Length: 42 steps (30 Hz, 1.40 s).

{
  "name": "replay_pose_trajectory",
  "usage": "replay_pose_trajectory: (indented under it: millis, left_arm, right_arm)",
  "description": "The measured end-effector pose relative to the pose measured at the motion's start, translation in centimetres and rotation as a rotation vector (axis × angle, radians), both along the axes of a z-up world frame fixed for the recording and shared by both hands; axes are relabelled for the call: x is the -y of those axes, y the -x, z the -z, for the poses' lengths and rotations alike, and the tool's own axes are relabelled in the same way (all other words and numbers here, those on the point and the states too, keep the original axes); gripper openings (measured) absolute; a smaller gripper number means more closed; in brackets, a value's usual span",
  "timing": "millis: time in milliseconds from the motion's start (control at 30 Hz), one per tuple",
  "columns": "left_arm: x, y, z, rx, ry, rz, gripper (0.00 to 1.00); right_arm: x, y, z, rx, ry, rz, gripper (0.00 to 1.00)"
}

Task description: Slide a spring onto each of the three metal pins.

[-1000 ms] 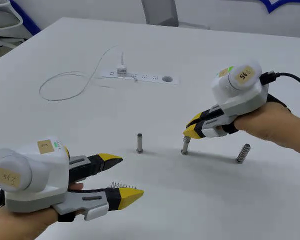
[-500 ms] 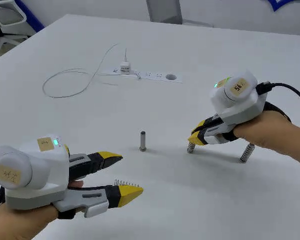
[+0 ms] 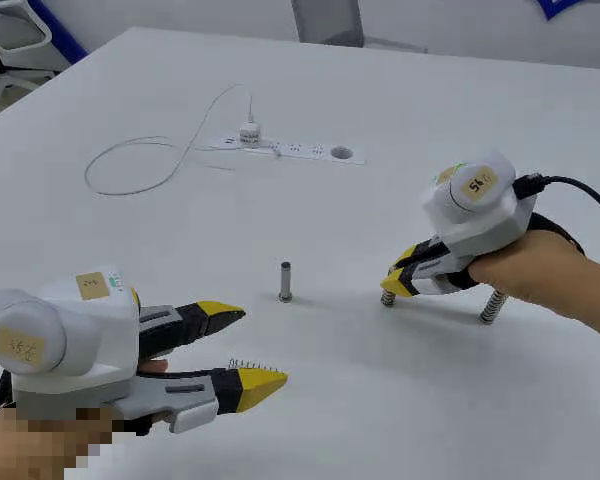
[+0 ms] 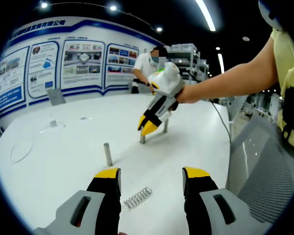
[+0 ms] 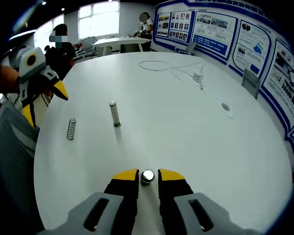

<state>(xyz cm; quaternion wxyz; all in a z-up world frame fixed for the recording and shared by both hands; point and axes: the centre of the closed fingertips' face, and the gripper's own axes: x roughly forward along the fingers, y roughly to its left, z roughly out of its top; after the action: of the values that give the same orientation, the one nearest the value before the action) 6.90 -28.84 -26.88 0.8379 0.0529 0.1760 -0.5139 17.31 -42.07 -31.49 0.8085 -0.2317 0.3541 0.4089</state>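
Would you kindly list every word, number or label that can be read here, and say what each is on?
"5", then an unclear handwritten mark: tan sticker on the right gripper, closed on a pin.
Handwritten marks, unreadable: two tan stickers on the left gripper.
Chinese heading and panel text, too small to read: wall posters.
Nothing else is legible.

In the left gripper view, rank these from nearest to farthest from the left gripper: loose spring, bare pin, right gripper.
1. Loose spring, lying just ahead of the left gripper.
2. Bare pin, upright, farther ahead, to the left.
3. Right gripper, farthest, tips at a second pin.
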Motion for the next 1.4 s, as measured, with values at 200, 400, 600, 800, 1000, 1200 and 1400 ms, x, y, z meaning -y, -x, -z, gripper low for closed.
replay_pose_trajectory:
  millis: [200, 400, 600, 800, 1000, 1200, 1400]
  left_arm:
    - [-0.1, 0.0, -0.1, 0.004, 0.003, -0.005, 0.52]
    - [-0.2, 0.0, -0.1, 0.005, -0.001, -0.005, 0.52]
    - [-0.2, -0.1, -0.1, 0.010, -0.003, -0.004, 0.52]
    - [-0.3, -0.1, -0.1, 0.016, -0.010, 0.000, 0.52]
    - [-0.6, 0.1, -0.1, 0.016, -0.014, -0.002, 0.52]
    - [-0.8, 0.2, 0.1, 0.016, -0.016, -0.002, 0.52]
    - [-1.1, 0.3, 0.3, 0.016, -0.021, -0.006, 0.52]
  right_arm:
    - [0.2, 0.1, -0.5, 0.012, -0.012, 0.007, 0.20]
    - [0.7, 0.7, -0.9, 0.027, -0.016, 0.015, 0.20]
    - [1.1, 1.7, -1.6, 0.047, -0.027, 0.015, 0.21]
    - [0.9, 2.8, -2.0, 0.053, -0.040, 0.010, 0.21]
    - [-0.2, 4.6, -2.3, 0.057, -0.055, -0.014, 0.20]
    - [-2.8, 6.3, -2.5, 0.055, -0.076, -0.067, 0.20]
    - [-6.1, 8.0, -2.0, 0.035, -0.093, -0.137, 0.20]
